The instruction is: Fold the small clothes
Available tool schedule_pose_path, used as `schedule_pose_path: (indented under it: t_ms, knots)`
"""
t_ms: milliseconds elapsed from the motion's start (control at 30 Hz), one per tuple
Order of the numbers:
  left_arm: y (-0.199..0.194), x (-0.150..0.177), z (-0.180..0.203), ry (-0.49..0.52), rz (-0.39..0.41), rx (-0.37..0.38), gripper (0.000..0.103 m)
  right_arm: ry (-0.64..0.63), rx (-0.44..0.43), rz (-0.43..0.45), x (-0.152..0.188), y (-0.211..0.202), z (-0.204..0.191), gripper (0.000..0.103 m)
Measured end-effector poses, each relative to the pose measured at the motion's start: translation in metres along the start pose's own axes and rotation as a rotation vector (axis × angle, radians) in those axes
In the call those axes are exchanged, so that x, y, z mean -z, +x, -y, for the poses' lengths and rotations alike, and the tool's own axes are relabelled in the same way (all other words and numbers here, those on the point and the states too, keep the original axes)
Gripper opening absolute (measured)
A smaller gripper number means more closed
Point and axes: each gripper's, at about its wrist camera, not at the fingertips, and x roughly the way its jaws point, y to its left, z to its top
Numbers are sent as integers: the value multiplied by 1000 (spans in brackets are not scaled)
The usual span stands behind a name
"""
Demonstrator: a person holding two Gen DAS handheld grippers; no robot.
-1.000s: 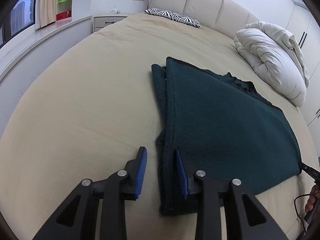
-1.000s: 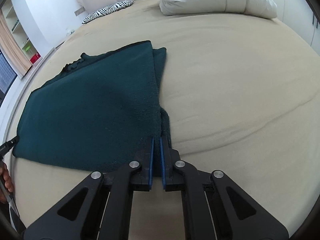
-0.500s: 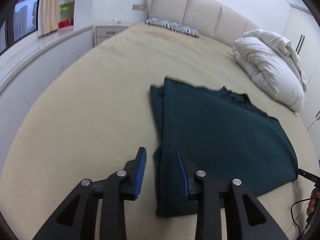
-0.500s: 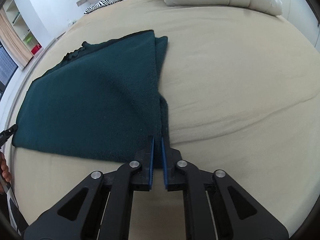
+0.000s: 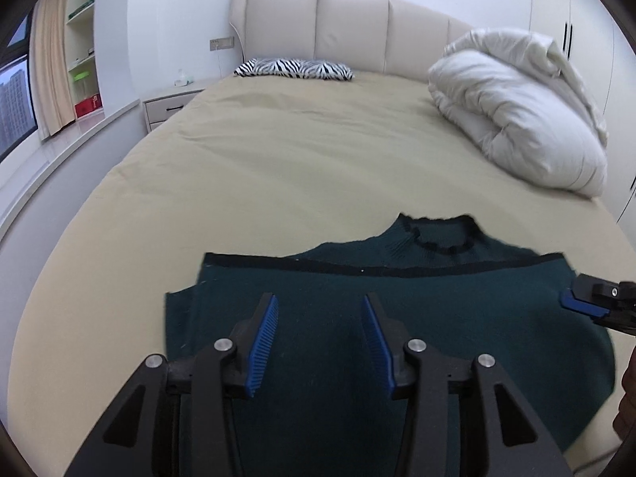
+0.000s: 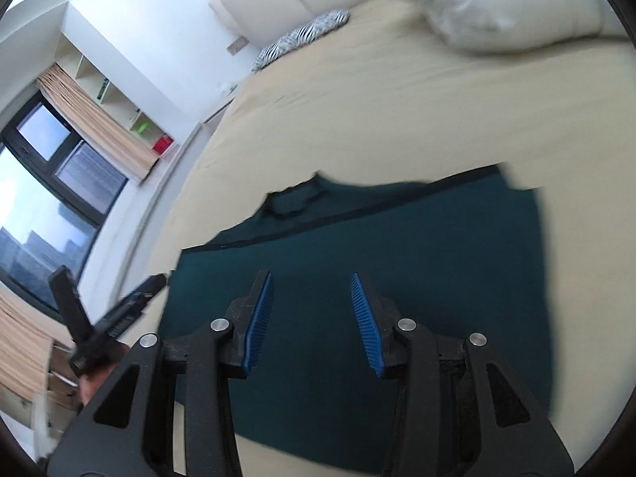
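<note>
Dark green knitted sweater (image 5: 397,318) lies folded on your beige bed sheet (image 5: 278,167). Your left gripper (image 5: 318,338) and right gripper (image 6: 312,318) hover above it, jaws spread, grasping nothing.

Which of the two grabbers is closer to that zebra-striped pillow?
Left, I'd judge. The left gripper is over the green sweater's side below the zebra pillow; the right gripper is farther across.
</note>
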Motion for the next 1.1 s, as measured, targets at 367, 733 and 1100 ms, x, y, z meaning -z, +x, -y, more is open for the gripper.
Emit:
schedule_pose_path:
  t_ms: [367,733,1100]
  knots:
    - [41,17,-17,-36,-42,-16,57,347,-125,134,-6,44,103,26]
    - [38,18,-15,-26,-36,-36,58,450,81,335,19,-62,155,23]
    - [-12,31,-12,-96,-64,18,61,113,-148,-103,82,68,-19,27]
